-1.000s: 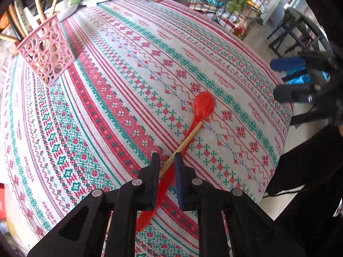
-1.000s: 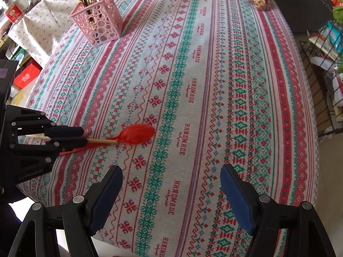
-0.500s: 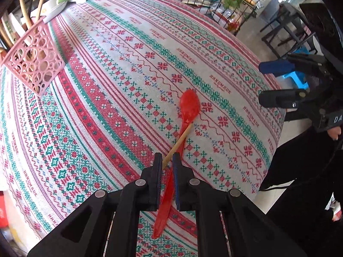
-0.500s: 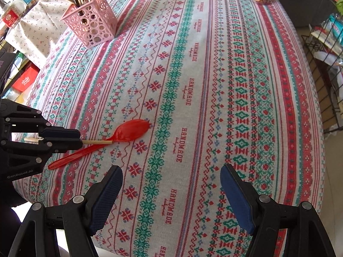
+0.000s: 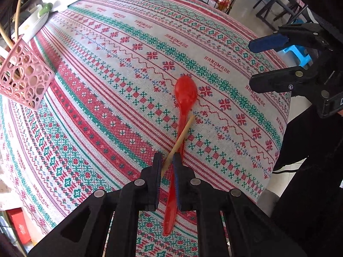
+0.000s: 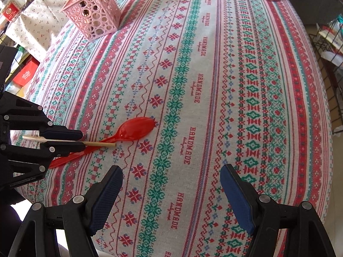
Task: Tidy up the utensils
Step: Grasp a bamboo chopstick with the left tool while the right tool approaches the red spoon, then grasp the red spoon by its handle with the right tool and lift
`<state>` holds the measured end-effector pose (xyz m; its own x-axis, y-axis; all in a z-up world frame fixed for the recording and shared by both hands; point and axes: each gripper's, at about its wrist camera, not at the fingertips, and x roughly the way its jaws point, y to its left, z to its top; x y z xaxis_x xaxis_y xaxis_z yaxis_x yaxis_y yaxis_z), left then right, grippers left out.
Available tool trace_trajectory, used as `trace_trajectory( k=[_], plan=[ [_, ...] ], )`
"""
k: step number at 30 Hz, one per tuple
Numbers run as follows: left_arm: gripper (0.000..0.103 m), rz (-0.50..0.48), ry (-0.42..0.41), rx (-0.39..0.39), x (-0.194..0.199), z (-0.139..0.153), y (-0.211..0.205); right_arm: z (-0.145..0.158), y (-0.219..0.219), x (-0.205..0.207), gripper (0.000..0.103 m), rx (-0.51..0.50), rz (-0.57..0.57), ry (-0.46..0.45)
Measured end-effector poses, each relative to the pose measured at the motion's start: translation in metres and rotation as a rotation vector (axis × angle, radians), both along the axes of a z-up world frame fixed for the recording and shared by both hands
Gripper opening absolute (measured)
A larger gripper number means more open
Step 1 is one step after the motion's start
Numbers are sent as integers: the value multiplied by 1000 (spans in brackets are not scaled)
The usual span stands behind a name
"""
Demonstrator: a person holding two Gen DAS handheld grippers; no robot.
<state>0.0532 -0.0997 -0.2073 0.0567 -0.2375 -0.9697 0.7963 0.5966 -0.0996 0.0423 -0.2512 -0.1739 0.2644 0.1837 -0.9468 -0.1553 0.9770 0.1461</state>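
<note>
While your left tool [image 5: 166,167] pinches the wooden chopstick [image 5: 179,143] above the red plastic spoon [image 5: 184,100] lying on the counter [image 6: 214,85], lift it clear without dragging the spoon. Carry it to the pink lattice holder [image 6: 94,19] at the far corner. Your right tool [image 6: 171,190] hangs wide and empty over the patterned tablecloth [image 5: 107,107].

Tablecloth [image 5: 120,98] striped in red, green and pale grey, with cross-stitch snowflakes, diamonds and red "HANDMADE" lettering. Glossy translucent red on the plastic spoon [image 5: 185,94]. Pale tan wood on the chopstick [image 5: 180,141]. Soft pink on the holder [image 6: 94,18], pierced with circle cutouts. Black frames with dark blue pads on the left gripper [image 5: 167,167] and right gripper [image 6: 171,192].
</note>
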Motion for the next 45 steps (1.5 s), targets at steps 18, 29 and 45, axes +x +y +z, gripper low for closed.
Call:
trace_trajectory(
  k=[18, 29, 45],
  plan=[
    [20, 138, -90, 37, 42, -8, -33, -7, 6, 6, 80, -3, -2, 21],
    [5, 283, -95, -90, 68, 24, -5, -11, 15, 32, 80, 8, -52, 21],
    [5, 469, -273, -272, 56, 110, 83, -31, 62, 94, 68, -20, -90, 19]
  ],
)
